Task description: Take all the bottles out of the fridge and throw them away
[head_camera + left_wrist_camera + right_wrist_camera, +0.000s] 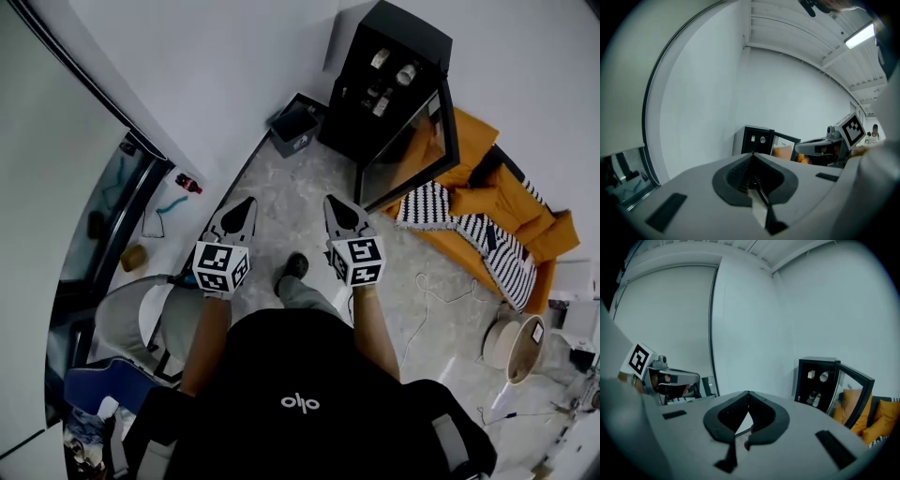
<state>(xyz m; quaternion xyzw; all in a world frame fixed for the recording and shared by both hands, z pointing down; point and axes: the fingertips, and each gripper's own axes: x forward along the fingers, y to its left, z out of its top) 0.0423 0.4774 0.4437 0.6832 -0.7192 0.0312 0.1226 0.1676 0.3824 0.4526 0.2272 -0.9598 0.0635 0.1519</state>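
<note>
1. Bottles (406, 73) inside the black fridge (389, 80), well ahead of both grippers: one lying on an upper shelf beside a small pale item, two more upright on a lower shelf.
2. Fridge against the far wall, glass door (412, 150) swung wide open toward the orange sofa (506, 202).
3. Grey open-topped bin (295, 127) on the floor just left of the fridge, in the corner; contents too dark to make out.
4. Small red bottle (188, 183) lying on the floor by the left wall, well apart from fridge and bin.
5. Left gripper (248, 201): jaws pressed fully together, nothing between them; held out at arm's length, tips aimed forward and slightly downward toward the bin and fridge.
6. Right gripper (330, 199): likewise closed tight and empty, level with the left gripper and near it without touching, aimed the same way.
7. Both forearms stretched forward and roughly parallel over the speckled floor (309, 216).
</note>
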